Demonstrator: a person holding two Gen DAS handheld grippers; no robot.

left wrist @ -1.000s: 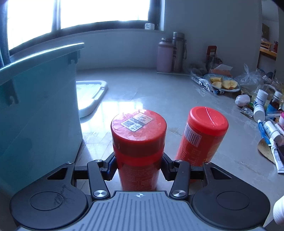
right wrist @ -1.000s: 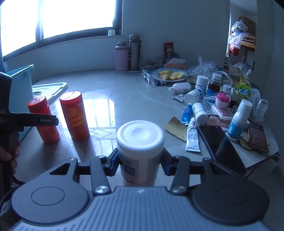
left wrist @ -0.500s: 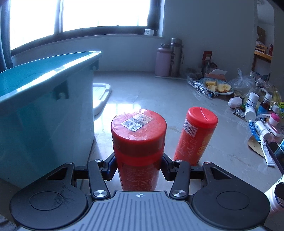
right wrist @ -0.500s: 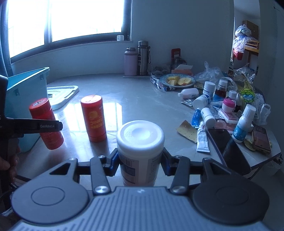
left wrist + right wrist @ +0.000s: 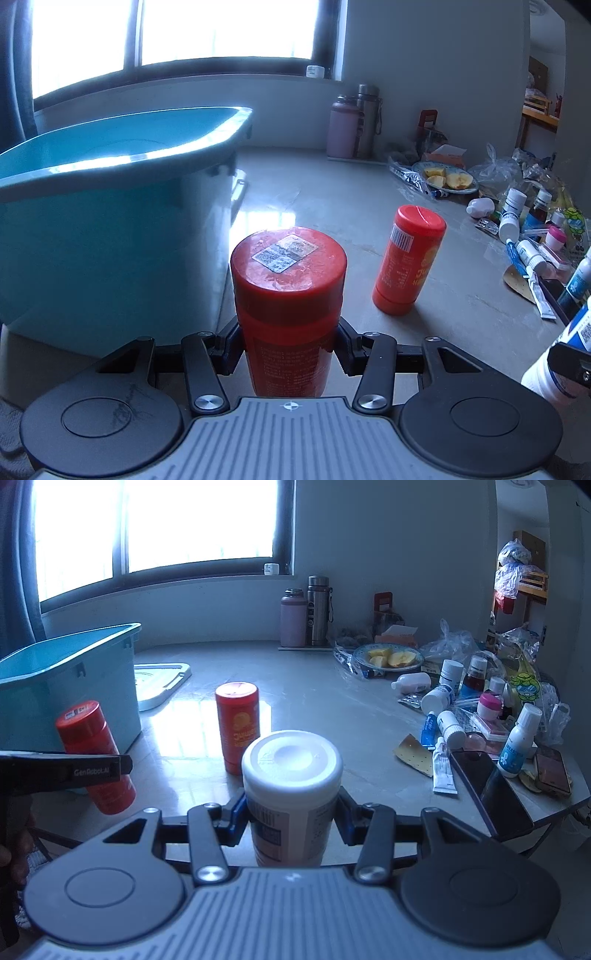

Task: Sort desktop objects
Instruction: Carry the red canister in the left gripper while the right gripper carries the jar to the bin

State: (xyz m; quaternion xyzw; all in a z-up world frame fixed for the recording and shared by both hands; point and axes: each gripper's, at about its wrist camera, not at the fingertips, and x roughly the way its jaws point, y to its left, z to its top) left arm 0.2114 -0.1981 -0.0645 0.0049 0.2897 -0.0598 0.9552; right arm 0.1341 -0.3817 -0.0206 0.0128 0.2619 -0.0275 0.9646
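Left gripper [image 5: 288, 345] was clamped on a red canister [image 5: 288, 295], pads pressing both sides of the body just below the cap, canister upright and off the table [image 5: 332, 192]. The same canister [image 5: 94, 755] appeared at left of the right wrist view, held by a black finger across its middle, tilted slightly, just beside the teal bin [image 5: 66, 686].

Teal bin [image 5: 110, 221] filled the left half of the left wrist view, open rim above the canister's cap. Judged: the canister was carried low near the bin wall, and would need lifting over the rim to be dropped in.

Right gripper [image 5: 291, 821] was clenched on a white jar [image 5: 291, 775], jaws meeting its sides under the lid, jar upright at lower centre. The jar's edge [image 5: 554, 369] showed at lower right of the left wrist view, so the two tools were side by side, both facing across the table.

A second orange-red bottle [image 5: 408, 258] stood alone at centre right, apart from the bin, not yet collected. Remaining bottles and tubes [image 5: 461, 709] lay in a heap at right of frame. A white lid [image 5: 159, 683] lay flat behind the bin.

Both tools were level, pointing forward; grips mid-body likely kept the loads from tipping.
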